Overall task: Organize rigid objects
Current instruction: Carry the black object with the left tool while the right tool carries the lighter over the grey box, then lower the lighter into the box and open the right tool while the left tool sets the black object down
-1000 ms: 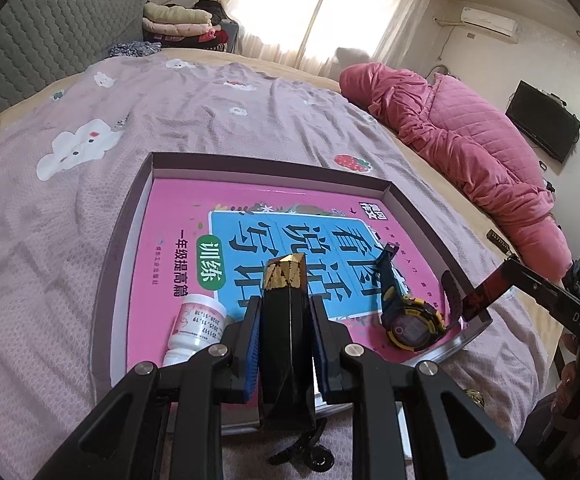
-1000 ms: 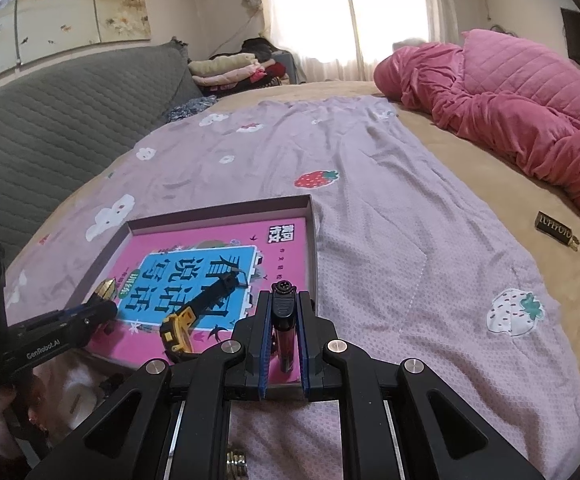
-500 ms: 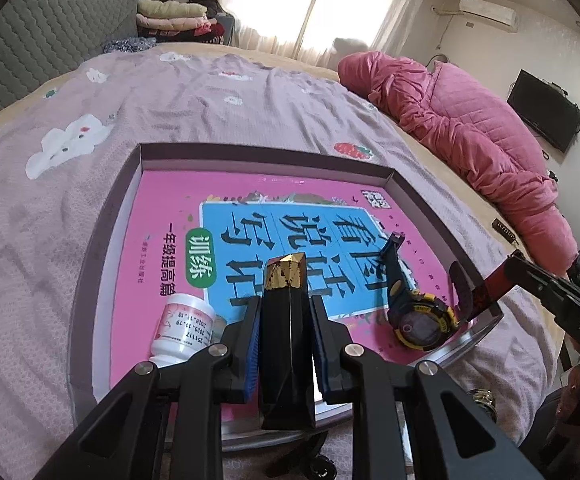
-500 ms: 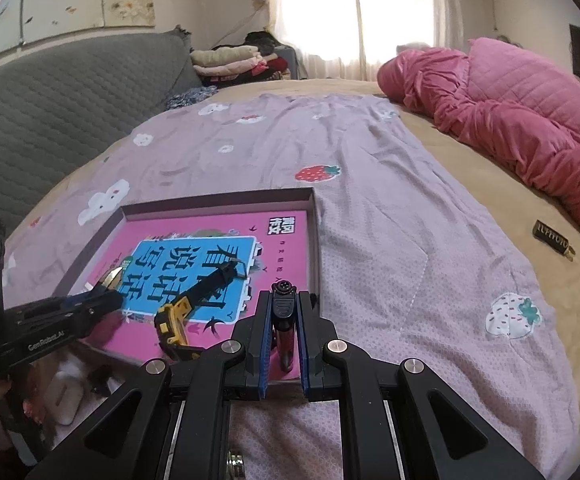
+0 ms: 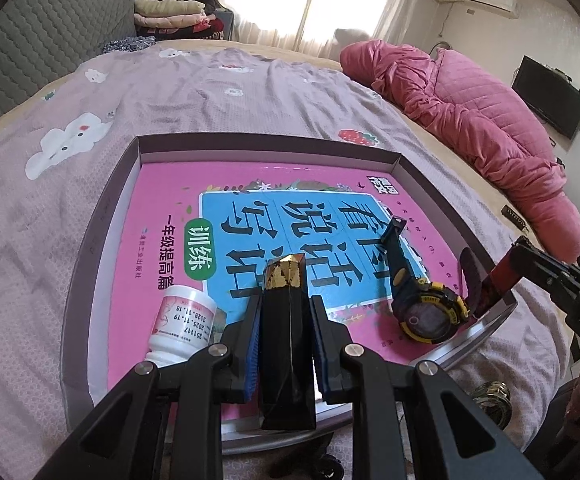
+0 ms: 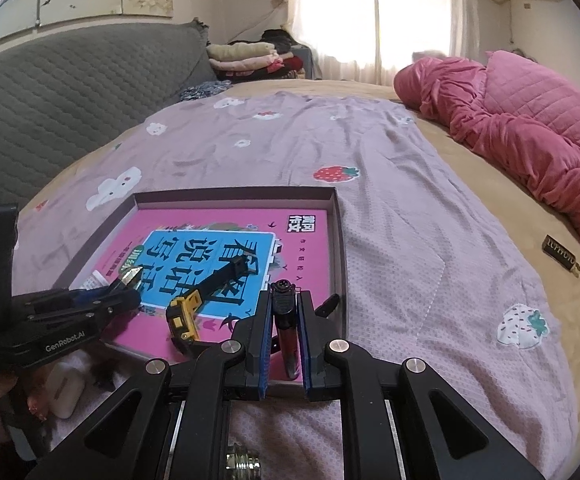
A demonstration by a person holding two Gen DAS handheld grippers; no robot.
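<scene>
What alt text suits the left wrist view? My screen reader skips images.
The left gripper clamps a black gold-tipped faceted block over a shallow grey tray holding a pink book, white bottle and yellow-black watch.

The left gripper (image 5: 286,340), carrying the black gold-tipped block (image 5: 288,344), is easing in over the tray (image 5: 102,216), so the pink book (image 5: 162,200) and the white bottle (image 5: 182,328) are looming larger beneath it. The right gripper (image 6: 284,330), with the dark lighter (image 6: 286,320) between its jaws, is coming in closer to the tray's near right corner beside the yellow-and-black watch (image 6: 194,308).
</scene>
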